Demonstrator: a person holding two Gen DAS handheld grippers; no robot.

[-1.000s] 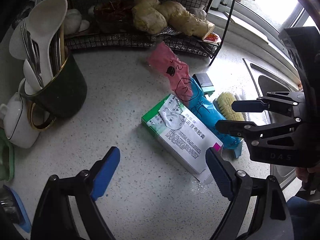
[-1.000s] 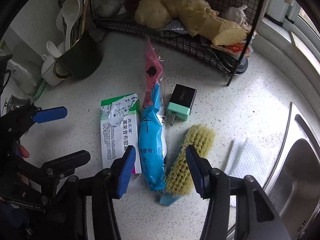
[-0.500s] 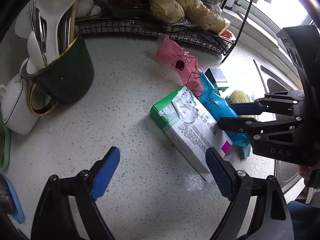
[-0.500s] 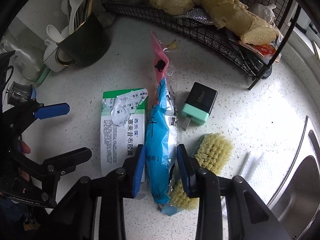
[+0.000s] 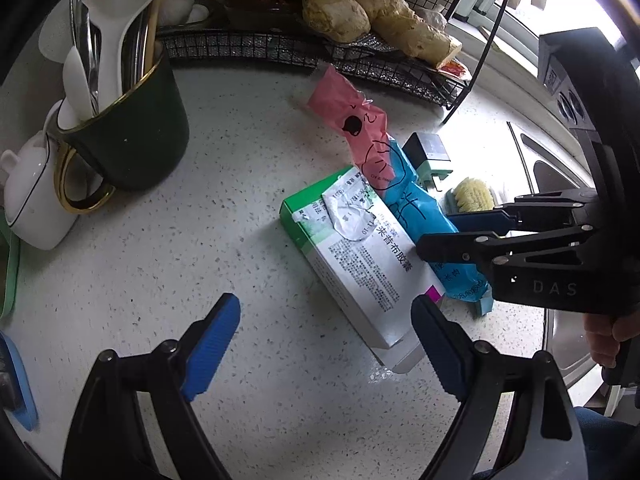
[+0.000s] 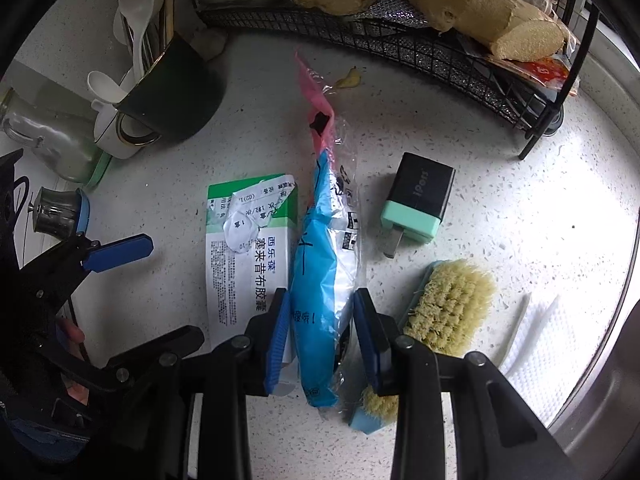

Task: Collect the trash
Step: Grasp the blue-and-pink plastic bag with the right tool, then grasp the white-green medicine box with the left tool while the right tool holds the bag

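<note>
right gripper point(image 6: 320, 336) fingers have just closed onto the blue wrapper point(image 6: 320, 280); left gripper point(image 5: 324, 344) fingers apart; lift looks next.

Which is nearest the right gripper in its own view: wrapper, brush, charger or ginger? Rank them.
From the right gripper:
1. Wrapper, between the fingers.
2. Brush, just right.
3. Charger, ahead right.
4. Ginger, in the rack at the back.

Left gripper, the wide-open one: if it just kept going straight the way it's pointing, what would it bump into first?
Probably the green-and-white medicine box. The left gripper is open over bare countertop, and the box's near end lies just ahead, toward its right finger. Depth is hard to judge through the fisheye.
</note>
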